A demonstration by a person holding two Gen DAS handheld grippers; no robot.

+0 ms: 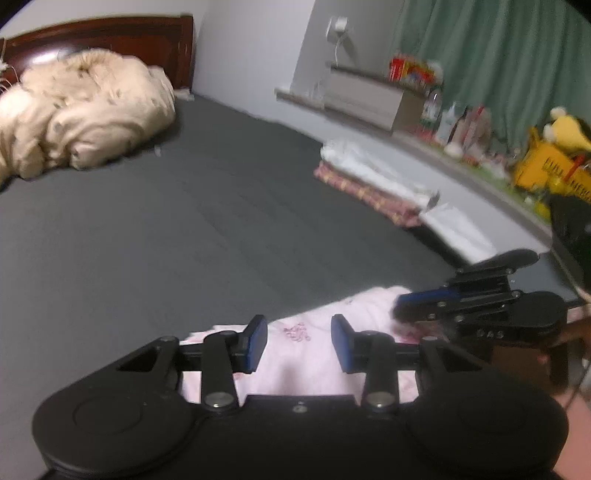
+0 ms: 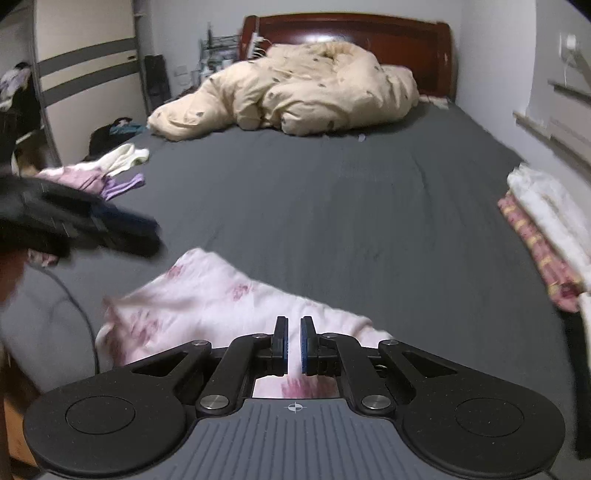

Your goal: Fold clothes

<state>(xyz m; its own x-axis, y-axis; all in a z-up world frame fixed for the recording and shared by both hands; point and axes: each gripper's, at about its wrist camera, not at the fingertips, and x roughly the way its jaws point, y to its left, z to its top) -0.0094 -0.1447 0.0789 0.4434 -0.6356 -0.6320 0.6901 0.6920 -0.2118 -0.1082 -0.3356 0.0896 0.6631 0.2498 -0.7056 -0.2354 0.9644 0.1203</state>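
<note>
Left gripper [image 1: 299, 343], level and low over the near edge of the bed [image 1: 166, 229], jaws spread wide with the pink garment [image 1: 314, 354] lying between and beneath them, not pinched. Right gripper [image 2: 293, 345], pointing toward the headboard [image 2: 347, 31], jaws drawn to a narrow gap above the same garment; whether cloth is caught there cannot be told. Folded stack [image 2: 546, 236] at the bed's right edge.

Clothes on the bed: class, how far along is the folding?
Done: a folded stack sits at the bed's right edge. In hand: the pink garment lies crumpled under both grippers, left open, right nearly closed. Left: a loose pile at the left edge.
</note>
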